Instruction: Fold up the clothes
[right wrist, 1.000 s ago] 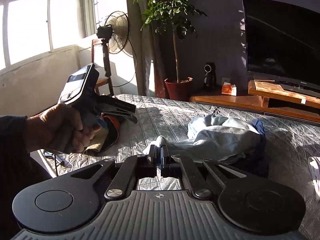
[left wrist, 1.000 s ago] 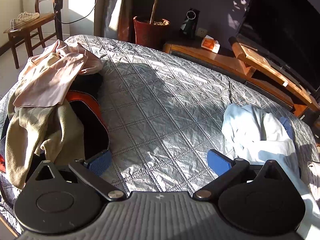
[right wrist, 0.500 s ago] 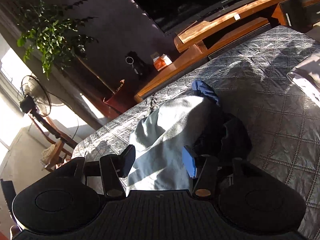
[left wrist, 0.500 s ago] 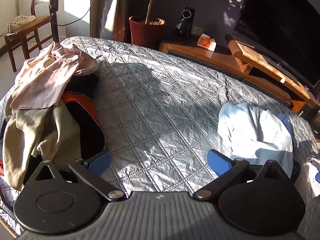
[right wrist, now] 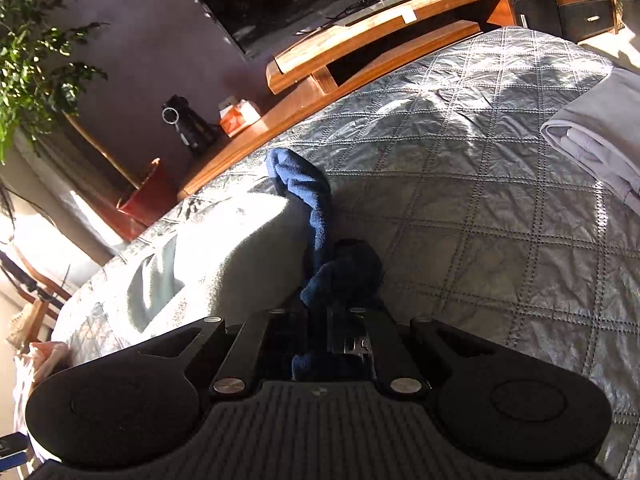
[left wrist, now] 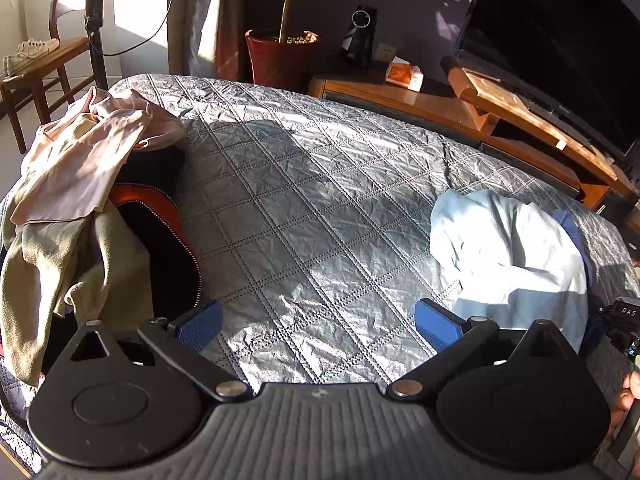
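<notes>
A grey quilted bed carries a heap of clothes at its left edge and a pale blue garment at the right. The left tongs hang spread above the quilt. The right tongs are pressed together, pinching a dark blue garment beside the pale one.

Big dark TV on a wooden stand, red plant pot beside it, orange tissue box, sneakers on a wooden chair.
</notes>
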Demonstrator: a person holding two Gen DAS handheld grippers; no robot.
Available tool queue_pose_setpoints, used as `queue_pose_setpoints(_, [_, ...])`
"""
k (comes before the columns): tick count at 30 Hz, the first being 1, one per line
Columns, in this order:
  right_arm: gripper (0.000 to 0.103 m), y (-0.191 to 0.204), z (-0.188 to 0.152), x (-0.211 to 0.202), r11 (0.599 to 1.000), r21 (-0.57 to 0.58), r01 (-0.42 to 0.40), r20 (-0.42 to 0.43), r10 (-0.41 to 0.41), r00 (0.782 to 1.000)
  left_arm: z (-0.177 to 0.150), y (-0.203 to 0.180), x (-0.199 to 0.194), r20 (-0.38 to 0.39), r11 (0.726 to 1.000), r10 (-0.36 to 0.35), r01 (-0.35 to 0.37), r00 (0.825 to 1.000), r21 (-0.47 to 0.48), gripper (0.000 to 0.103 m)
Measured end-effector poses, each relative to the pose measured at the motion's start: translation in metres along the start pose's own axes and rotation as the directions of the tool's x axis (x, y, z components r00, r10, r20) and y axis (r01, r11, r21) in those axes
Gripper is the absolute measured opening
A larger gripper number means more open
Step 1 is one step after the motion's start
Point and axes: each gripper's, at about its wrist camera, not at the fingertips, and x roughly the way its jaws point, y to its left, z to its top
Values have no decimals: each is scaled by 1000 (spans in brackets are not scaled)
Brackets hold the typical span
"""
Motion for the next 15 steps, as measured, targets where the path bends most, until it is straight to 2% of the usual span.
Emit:
queue_pose_setpoints(3, [9,-1,18,-28,991,77,-107,91,100,991,0,0,-1,1,1000,-3,3,1000,-4,102])
queue_pose_setpoints(6, [9,-2,36,-58,965,142,-221,192,192,962,0,0,-1,1,1000,-3,3,1000,-5,102])
queue_pose_setpoints(8, [9,13,59,-76,955,116,-274,251,239,938,0,1,-2,1,1000,-3,3,1000,-12,102])
queue_pose_setpoints(11, [9,50,88,-90,934,43,-355,290,328,899,1,3,-3,2,1000,-2,2,1000,-23,102])
queue_pose_setpoints(15, [9,117,109,-87,888,-58,-455,272,453,849,3,6,-5,7,999,-3,3,1000,-34,102])
